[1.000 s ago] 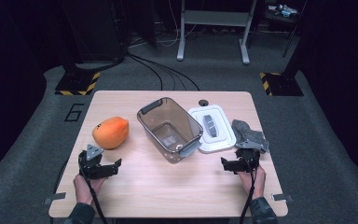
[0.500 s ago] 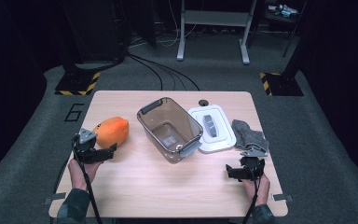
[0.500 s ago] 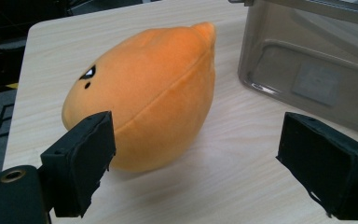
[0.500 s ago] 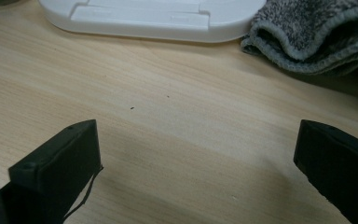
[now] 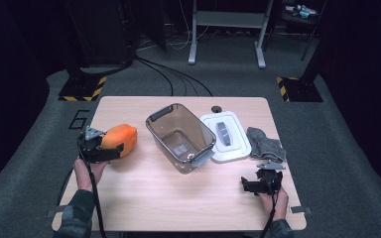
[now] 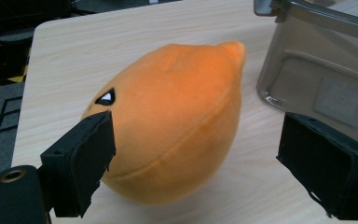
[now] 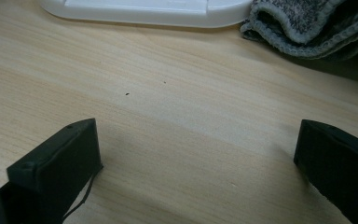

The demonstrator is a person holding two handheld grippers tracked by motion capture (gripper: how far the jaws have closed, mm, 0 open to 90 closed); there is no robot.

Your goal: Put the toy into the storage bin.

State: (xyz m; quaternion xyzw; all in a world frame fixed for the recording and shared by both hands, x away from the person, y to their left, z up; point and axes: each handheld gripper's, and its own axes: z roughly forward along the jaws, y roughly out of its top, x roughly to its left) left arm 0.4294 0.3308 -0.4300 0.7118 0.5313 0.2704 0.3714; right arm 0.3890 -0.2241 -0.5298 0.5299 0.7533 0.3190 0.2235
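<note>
Beside the table, a floor-marked "6".

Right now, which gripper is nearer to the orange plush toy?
The left. The left gripper has its open jaws around the orange plush toy. The right gripper rests far across the table, near the grey cloth.

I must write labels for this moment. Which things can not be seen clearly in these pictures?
- Orange plush toy: its far side and underside, hidden by its own body, left gripper view.
- Clear container: cut off by the top and right edges, left gripper view.
- Grey cloth and white lid: cut off by the top edge, right gripper view.
- Small dark thing behind the lid: too small, high view.
</note>
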